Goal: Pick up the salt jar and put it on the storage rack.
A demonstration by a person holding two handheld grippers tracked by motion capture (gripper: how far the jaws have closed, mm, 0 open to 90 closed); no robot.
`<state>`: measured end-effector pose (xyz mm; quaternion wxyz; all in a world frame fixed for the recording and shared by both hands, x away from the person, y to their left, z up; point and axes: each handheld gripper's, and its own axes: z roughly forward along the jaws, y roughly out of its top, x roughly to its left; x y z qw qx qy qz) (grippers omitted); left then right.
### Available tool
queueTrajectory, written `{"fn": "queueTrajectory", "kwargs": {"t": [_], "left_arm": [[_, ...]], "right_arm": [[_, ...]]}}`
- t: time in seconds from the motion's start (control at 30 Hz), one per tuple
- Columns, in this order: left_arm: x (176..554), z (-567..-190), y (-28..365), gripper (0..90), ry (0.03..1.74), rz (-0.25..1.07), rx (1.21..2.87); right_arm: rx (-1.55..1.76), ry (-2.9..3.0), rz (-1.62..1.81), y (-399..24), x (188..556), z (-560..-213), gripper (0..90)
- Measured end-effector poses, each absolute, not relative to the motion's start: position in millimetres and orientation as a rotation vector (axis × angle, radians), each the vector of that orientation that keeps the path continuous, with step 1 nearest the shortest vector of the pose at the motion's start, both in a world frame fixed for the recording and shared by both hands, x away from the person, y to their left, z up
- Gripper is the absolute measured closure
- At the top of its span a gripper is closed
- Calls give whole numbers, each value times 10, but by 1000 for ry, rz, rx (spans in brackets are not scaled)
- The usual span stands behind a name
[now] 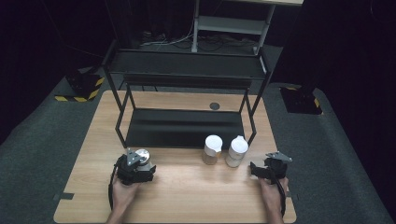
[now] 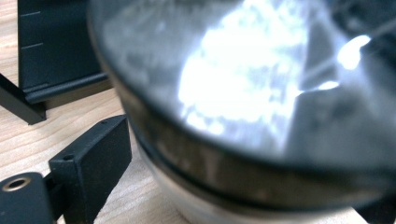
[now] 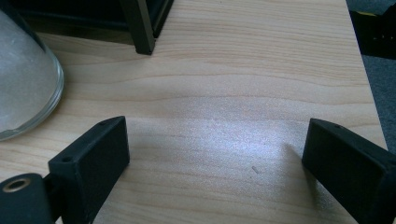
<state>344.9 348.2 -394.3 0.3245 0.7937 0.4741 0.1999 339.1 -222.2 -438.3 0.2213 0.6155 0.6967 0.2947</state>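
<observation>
Landmark: the black rack [image 1: 184, 122] in the middle of the desk [image 1: 187, 196].

Front-left of the rack, just off its front-left leg: a jar with a shiny silver lid [image 1: 142, 156]. In the left gripper view the jar [image 2: 261, 107] is very close and blurred. I see a glossy metallic lid with a bright glare patch, a dark band under the rim and a pale clear body below that, standing on the wood.

My left hand-held gripper [image 1: 135, 169] is at that jar, on the side away from the rack. Jaws are spread wide with the jar between them. One black jaw sits just beside the jar wall with a thin gap showing. The other jaw is hidden behind the jar at the frame corner. Can't tell if the pads touch it; no pinch visible.

Front-right of the rack, just before its front edge: two more jars side by side, a white-lidded one with brownish contents [image 1: 212, 149], then a white-capped pale one [image 1: 237, 151].

Right of those, off the rack's front-right leg: my right hand-held gripper [image 1: 267, 169]. Jaws are spread wide with bare desk between them, holding nothing. The clear base of a jar [image 3: 25, 79] sits at the far left of its own view, apart from the jaws.
</observation>
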Motion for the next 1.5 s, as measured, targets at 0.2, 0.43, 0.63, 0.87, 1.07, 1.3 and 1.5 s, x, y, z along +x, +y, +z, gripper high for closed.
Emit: {"fn": "queueTrajectory", "kwargs": {"t": [0.2, 0.43, 0.63, 0.87, 1.07, 1.3, 1.5], "left_arm": [[3471, -3943, 3461, 84, 1245, 527, 2081], [3488, -3946, 3430, 93, 1247, 528, 2082], [3502, -3953, 3410, 99, 1246, 527, 2084], [3502, -3955, 3398, 119, 1242, 535, 2085], [3502, -3961, 3392, 136, 1240, 541, 2086], [3497, -3966, 3371, 165, 1233, 550, 2088], [3494, -3973, 3356, 179, 1228, 554, 2089]], "right_arm": [[1701, 1925, 815, -2222, 3391, -4383, 65], [1701, 1925, 815, -2222, 3390, -4383, 66], [1701, 1925, 815, -2222, 3390, -4384, 66], [1701, 1925, 815, -2222, 3390, -4383, 66], [1701, 1925, 815, -2222, 3390, -4383, 66], [1700, 1925, 815, -2222, 3390, -4383, 66], [1701, 1925, 815, -2222, 3390, -4383, 66]]}}
